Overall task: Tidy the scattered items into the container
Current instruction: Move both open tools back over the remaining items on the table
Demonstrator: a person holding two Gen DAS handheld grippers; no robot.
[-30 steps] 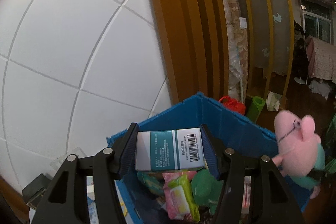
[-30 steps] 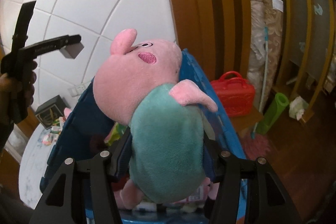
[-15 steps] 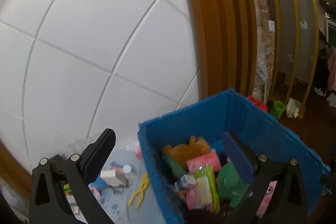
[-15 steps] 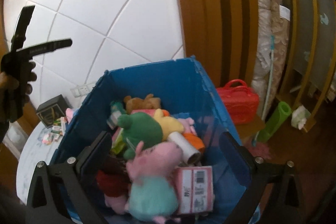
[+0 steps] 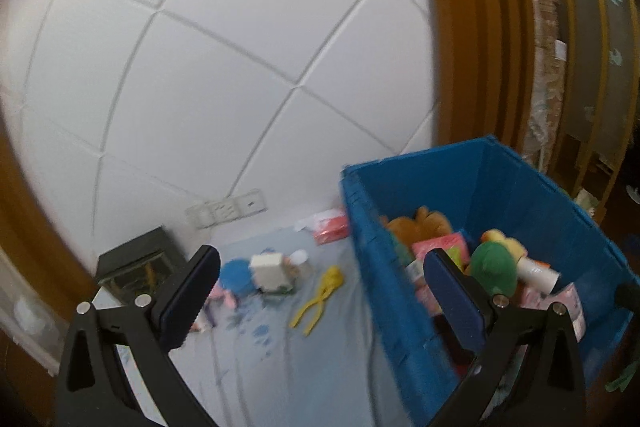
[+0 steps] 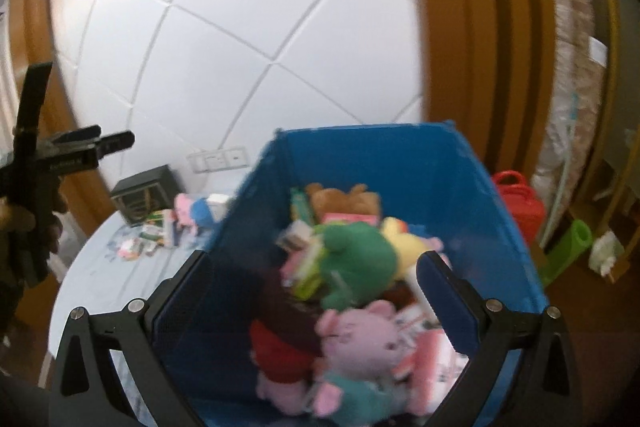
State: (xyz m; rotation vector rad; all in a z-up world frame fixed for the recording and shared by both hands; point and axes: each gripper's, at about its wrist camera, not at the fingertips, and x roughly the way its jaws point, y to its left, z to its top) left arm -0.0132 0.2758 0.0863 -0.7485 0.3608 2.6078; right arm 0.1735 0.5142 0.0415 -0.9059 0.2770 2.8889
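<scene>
The left gripper [image 5: 320,287] is seen spread to its widest, its jaws having just been opening, and nothing is held between them. The blue crate [image 5: 400,307] lies at three o'clock of it, the right finger [image 5: 452,291] overlapping the crate's near wall in the view. Scattered items are found ahead on the pale table [image 5: 280,355]: a yellow clip [image 5: 320,297] at twelve o'clock, a white box [image 5: 270,271] at eleven o'clock. The right gripper [image 6: 308,267] is likewise spread wide, having just been opening, and empty; the pink pig plush [image 6: 356,343] lies inside the crate, below and between its fingers. Open tabletop is left at nine o'clock of the crate.
</scene>
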